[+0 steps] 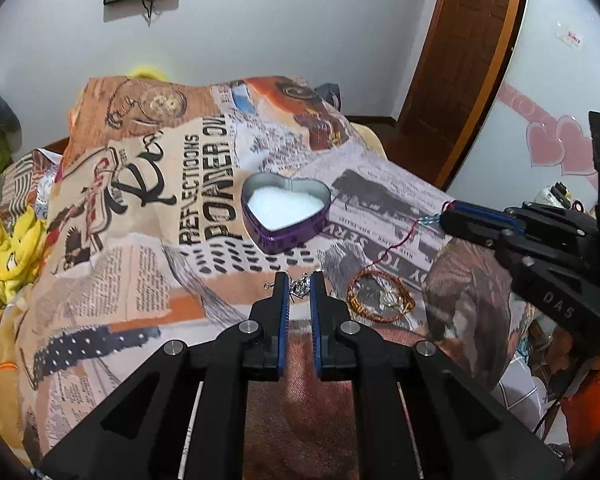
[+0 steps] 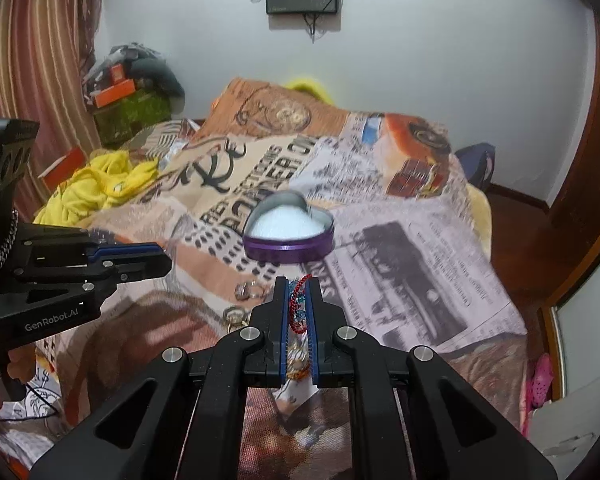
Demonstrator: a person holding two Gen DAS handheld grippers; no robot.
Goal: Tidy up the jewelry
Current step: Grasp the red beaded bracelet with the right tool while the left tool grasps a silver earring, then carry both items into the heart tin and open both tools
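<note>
A purple heart-shaped tin (image 1: 286, 216) with white padding sits open on the printed blanket; it also shows in the right wrist view (image 2: 289, 234). My left gripper (image 1: 299, 286) is open, its fingers on either side of a small silver jewelry piece (image 1: 300, 287) lying on the blanket. An orange-brown beaded bracelet (image 1: 380, 296) lies right of it. My right gripper (image 2: 298, 290) is shut on a red cord bracelet with blue beads (image 2: 298, 300), held above the blanket in front of the tin; its cord (image 1: 400, 244) hangs down in the left wrist view.
Small silver and gold pieces (image 2: 244, 292) lie on the blanket left of my right gripper. Yellow clothing (image 2: 100, 188) is piled at the bed's left. A wooden door (image 1: 460, 60) stands at the right. Boxes and clutter (image 2: 128, 96) are stacked by the curtain.
</note>
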